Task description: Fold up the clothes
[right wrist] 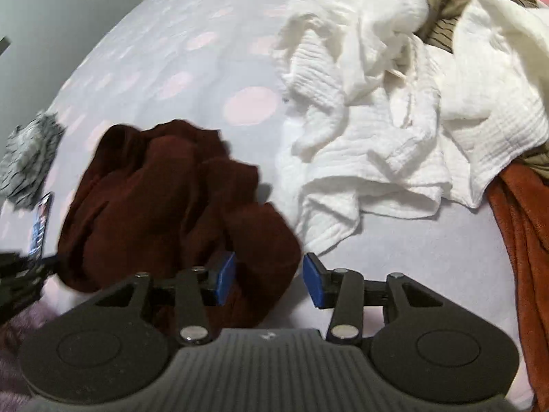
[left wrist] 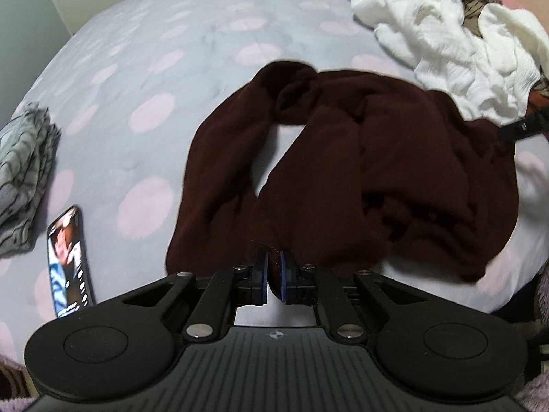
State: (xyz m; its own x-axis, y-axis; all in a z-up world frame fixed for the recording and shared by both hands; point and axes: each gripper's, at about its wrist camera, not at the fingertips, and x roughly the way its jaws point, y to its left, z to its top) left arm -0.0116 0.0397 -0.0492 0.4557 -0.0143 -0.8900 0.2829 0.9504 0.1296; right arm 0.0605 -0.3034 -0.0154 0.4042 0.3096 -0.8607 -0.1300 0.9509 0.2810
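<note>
A bed (left wrist: pixel 144 79) covered in a pale grey sheet with pink dots carries everything here. On its far right side lies a heap of crumpled white clothes (right wrist: pixel 394 110), with a brown striped garment (right wrist: pixel 459 7) tangled into the top of the heap and a rust-orange fabric (right wrist: pixel 518 226) lying at the heap's right edge. Nearer the middle of the bed sits the dark maroon garment (left wrist: pixel 377 171), bunched and rumpled, one long part of it looping away toward the left. The left tool (left wrist: pixel 273 274) is clamped on the near edge of this maroon garment, its blue pads pressed together with the cloth pinched between them. The right tool (right wrist: pixel 269 279) stands with its jaws apart; a fold of the maroon garment lies between them against the left pad, while the right pad hangs clear over the sheet. At the left edge of the bed rests a folded grey patterned garment (left wrist: pixel 24 178), and just beside it, closer to the near edge, lies a phone (left wrist: pixel 68 261) with its screen lit.
</note>
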